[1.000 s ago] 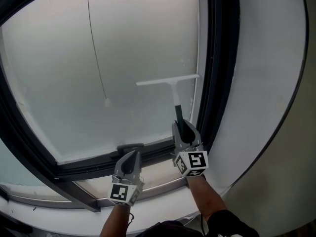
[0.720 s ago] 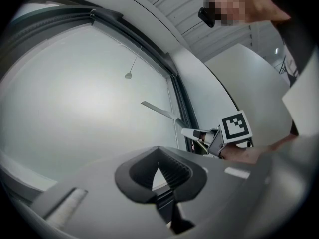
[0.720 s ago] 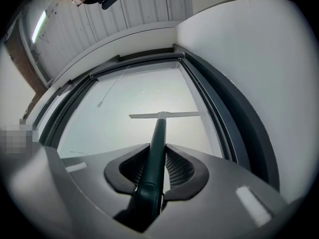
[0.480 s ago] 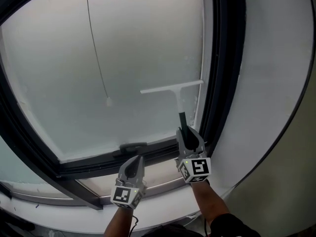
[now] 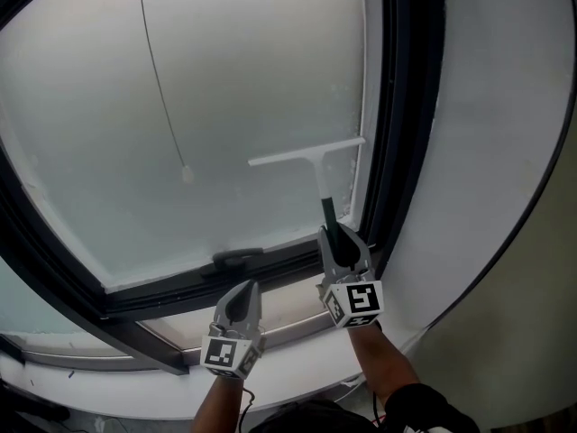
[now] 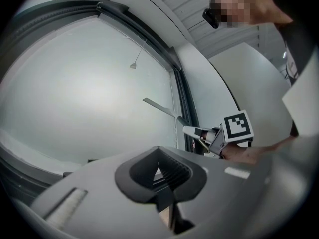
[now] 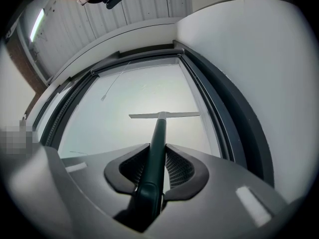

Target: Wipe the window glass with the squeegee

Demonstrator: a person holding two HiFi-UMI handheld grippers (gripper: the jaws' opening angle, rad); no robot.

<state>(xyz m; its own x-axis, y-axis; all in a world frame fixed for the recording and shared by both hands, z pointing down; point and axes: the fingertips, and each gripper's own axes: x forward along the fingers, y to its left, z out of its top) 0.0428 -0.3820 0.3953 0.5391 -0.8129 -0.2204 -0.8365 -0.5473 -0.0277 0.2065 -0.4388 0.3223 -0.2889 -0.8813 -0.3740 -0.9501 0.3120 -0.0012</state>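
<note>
The squeegee has a white T-shaped blade (image 5: 306, 154) and a dark handle (image 5: 327, 215). Its blade lies against the frosted window glass (image 5: 225, 97), low in the pane's right corner. My right gripper (image 5: 335, 242) is shut on the handle, seen as the squeegee handle (image 7: 155, 151) between the jaws with the blade (image 7: 164, 115) ahead. My left gripper (image 5: 242, 300) hangs below the lower frame, shut with nothing in it. In its own view the left gripper (image 6: 167, 176) looks at the squeegee (image 6: 159, 107) and the right gripper (image 6: 199, 132).
A dark window frame (image 5: 407, 106) runs along the right and bottom of the pane. A thin cord with a small weight (image 5: 187, 175) hangs in front of the glass. A window latch (image 5: 236, 258) sits on the lower frame. A white wall (image 5: 487, 152) lies to the right.
The squeegee slid a little way down the glass, toward the lower frame, with the right gripper still on its handle. The left gripper has stayed low and shut.
</note>
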